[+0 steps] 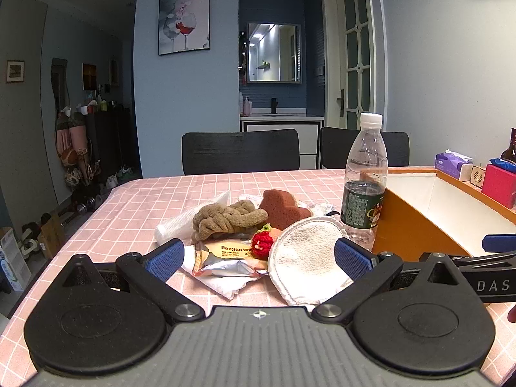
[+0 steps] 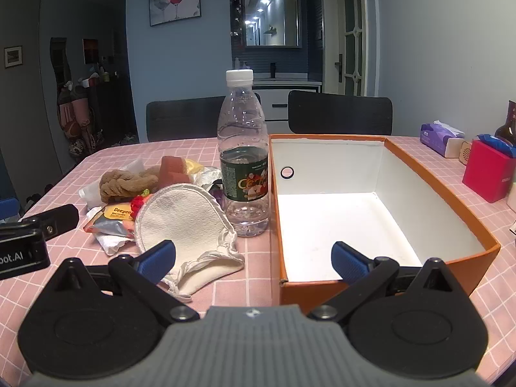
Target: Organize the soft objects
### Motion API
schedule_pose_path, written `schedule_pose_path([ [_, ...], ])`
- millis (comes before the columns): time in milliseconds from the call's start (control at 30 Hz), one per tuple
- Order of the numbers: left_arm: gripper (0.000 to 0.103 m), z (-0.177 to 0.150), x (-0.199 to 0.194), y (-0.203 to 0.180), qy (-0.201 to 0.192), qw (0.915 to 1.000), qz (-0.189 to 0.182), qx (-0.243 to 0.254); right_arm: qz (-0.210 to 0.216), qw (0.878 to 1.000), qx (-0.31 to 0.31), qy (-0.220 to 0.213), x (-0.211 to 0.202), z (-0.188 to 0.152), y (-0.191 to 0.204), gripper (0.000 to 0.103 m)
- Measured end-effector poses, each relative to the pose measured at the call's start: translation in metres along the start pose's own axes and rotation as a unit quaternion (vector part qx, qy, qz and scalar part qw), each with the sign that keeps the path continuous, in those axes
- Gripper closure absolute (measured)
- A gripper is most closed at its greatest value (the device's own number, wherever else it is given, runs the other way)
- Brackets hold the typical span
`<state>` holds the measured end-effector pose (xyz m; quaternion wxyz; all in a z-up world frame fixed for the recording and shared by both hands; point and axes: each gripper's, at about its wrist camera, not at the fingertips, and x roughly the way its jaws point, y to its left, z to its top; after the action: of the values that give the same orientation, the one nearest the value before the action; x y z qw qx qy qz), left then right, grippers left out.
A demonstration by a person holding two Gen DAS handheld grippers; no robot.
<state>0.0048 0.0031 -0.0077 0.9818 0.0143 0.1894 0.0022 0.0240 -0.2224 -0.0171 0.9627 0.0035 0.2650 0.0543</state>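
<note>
White cloth pad [image 1: 306, 254], probably light and floppy, lies at my left gripper's [image 1: 258, 258] twelve o'clock; both grippers gape empty, so I'd pinch its rim.

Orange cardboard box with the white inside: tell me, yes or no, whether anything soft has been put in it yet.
No: in the right wrist view the orange cardboard box shows only its bare white floor.

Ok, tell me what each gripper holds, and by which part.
Nothing. The left gripper and the right gripper are both open, with no pad pressing on anything.
</note>
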Motion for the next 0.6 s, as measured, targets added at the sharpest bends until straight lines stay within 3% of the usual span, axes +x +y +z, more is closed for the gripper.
schedule_pose_path([
  [600,0.0,-0.0008,0.0019,0.0009,0.006,1.0,-0.001,-0.005,-0.004,1.0,0.003,0.006,0.0018,-0.0001,0.0007,0.002],
])
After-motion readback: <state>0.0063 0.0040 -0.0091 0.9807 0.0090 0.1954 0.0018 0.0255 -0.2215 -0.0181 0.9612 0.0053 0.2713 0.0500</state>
